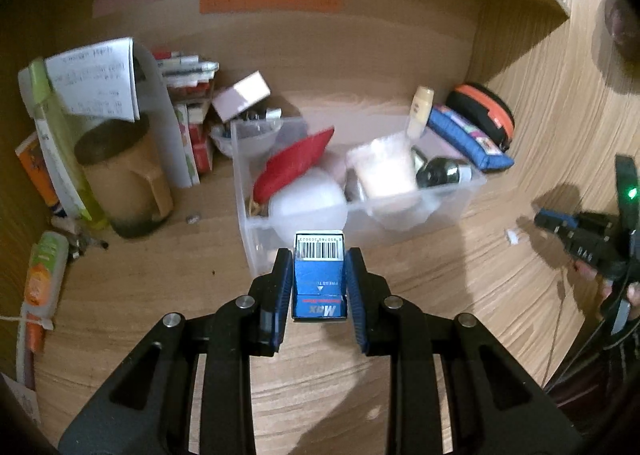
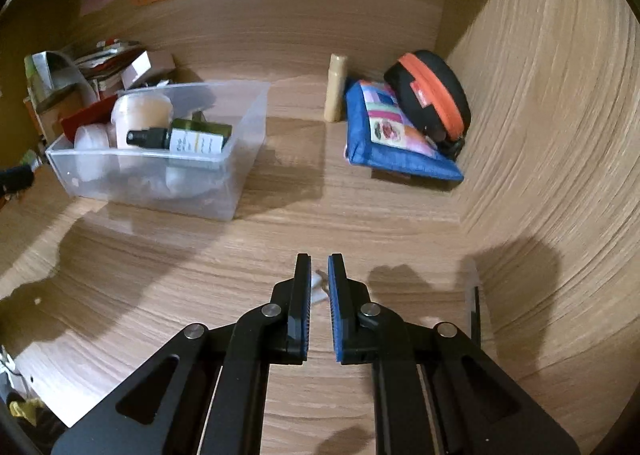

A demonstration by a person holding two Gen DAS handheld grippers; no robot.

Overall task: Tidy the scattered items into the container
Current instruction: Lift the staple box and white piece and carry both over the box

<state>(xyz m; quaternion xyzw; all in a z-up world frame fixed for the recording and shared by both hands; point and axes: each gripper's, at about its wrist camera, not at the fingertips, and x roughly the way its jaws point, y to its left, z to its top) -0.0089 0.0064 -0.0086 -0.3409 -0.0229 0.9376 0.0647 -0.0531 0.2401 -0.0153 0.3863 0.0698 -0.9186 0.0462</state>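
Note:
My left gripper (image 1: 319, 261) is shut on a small blue box (image 1: 319, 275) with a barcode, held just in front of the near wall of the clear plastic bin (image 1: 256, 251). The bin also shows in the right wrist view (image 2: 240, 171); it holds a red item (image 1: 294, 165), white jars (image 1: 308, 203) and a dark spray bottle (image 2: 180, 139). My right gripper (image 2: 320, 267) is nearly closed, with a narrow gap between its pads, low over the desk, above a small white scrap (image 2: 318, 289). It also shows at the right edge of the left wrist view (image 1: 552, 221).
A blue pouch (image 2: 392, 143), a black-and-orange case (image 2: 432, 95) and a beige tube (image 2: 336, 87) sit at the back right by the wooden side wall. A brown mug (image 1: 124, 179), papers, books and tubes crowd the left side.

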